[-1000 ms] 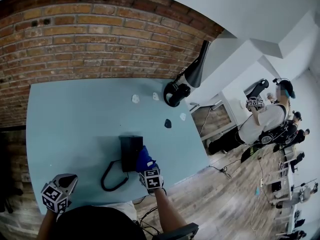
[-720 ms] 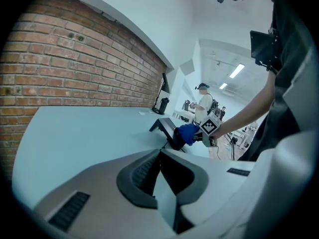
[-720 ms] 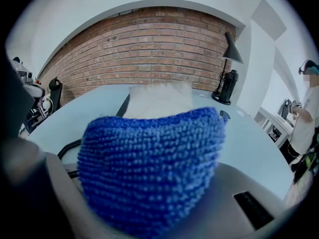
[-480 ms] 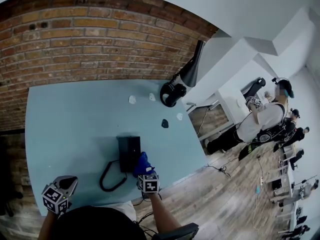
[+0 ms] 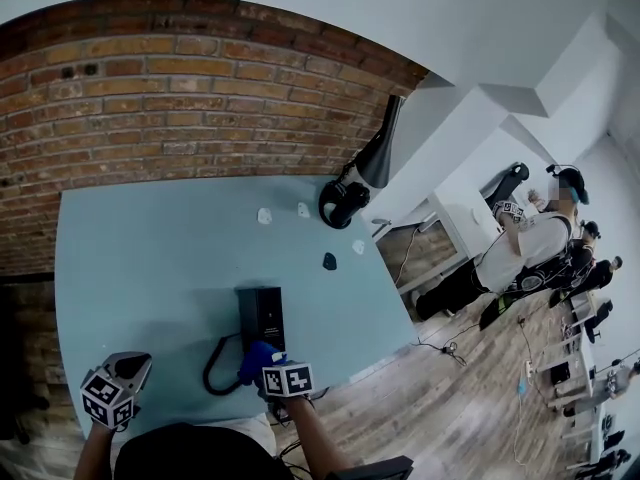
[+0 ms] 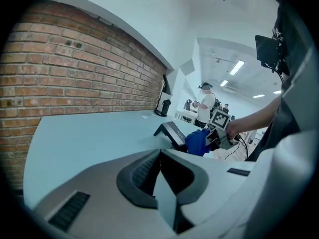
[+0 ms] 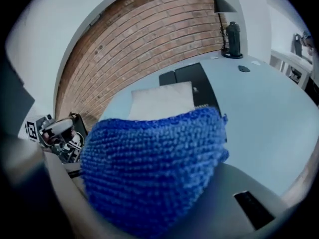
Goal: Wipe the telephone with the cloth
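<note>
Blue cloth (image 7: 154,168) between right gripper (image 5: 262,365) jaws

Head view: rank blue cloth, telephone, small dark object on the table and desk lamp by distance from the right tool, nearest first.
1. blue cloth: clamped in the right tool, on its left side.
2. telephone: just beyond the cloth.
3. small dark object: farther out, off to the right.
4. desk lamp: farthest, at the back right.
</note>
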A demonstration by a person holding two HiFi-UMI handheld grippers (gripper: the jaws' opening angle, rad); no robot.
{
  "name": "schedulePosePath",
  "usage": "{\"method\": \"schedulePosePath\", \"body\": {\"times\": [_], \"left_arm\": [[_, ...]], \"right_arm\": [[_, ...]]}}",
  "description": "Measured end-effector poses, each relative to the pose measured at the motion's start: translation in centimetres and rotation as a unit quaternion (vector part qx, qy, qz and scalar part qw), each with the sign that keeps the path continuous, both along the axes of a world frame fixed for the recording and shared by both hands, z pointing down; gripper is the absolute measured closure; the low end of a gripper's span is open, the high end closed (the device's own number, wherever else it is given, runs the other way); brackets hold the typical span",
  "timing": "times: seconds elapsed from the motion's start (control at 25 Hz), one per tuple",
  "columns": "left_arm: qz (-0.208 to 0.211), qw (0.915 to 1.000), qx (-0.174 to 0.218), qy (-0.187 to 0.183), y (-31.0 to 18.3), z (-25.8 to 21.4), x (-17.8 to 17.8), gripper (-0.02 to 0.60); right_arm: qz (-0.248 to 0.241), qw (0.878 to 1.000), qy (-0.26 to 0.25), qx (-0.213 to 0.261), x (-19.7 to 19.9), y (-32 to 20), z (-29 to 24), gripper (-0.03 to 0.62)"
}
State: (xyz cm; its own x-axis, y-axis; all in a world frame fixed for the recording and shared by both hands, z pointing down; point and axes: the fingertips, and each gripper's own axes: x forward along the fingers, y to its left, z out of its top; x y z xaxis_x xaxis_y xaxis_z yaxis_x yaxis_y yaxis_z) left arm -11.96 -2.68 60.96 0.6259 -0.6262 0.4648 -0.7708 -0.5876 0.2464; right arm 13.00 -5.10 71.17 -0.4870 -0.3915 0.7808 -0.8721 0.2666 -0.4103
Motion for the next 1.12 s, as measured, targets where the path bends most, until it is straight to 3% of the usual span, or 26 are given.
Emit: {"method": "schedulePosePath", "body": {"times": [0.16, 0.28, 0.4, 0.52, 0.6, 0.64, 0.68, 1.12], "left_arm": [[-0.002, 0.9983, 0.058, 0.004, -2.3, -4.4, -0.2, 0.560], [-0.009, 0.9903, 0.136, 0.025, -3.7, -10.5, 0.0, 0.560], [-0.012, 0.9796, 0.197, 0.039, -4.2, -15.6, 0.2, 0.560], [-0.012, 0.9690, 0.242, 0.048, -3.9, -18.0, 0.1, 0.560], [-0.010, 0.9670, 0.249, 0.051, -3.4, -18.0, 0.1, 0.560], [-0.008, 0.9679, 0.246, 0.052, -3.2, -17.6, 0.1, 0.560], [-0.006, 0.9694, 0.240, 0.051, -3.0, -17.1, 0.2, 0.560], [-0.012, 0.9835, 0.171, 0.057, 0.6, -11.7, 0.2, 0.560]], "right_arm": [[0.001, 0.996, -0.058, 0.062, -3.1, -3.6, -6.2, 0.525], [0.015, 0.981, -0.100, 0.167, -4.9, -6.7, -13.3, 0.525], [0.015, 0.944, -0.157, 0.289, -7.0, -8.0, -21.5, 0.525], [-0.034, 0.901, -0.144, 0.409, -9.6, -7.0, -26.9, 0.526], [-0.070, 0.865, -0.124, 0.481, -11.2, -5.2, -28.7, 0.533], [-0.080, 0.852, -0.120, 0.503, -11.9, -4.3, -29.1, 0.533], [-0.085, 0.846, -0.119, 0.512, -12.5, -3.6, -29.0, 0.533], [-0.120, 0.871, -0.120, 0.461, -15.9, 0.2, -23.5, 0.534]]}}
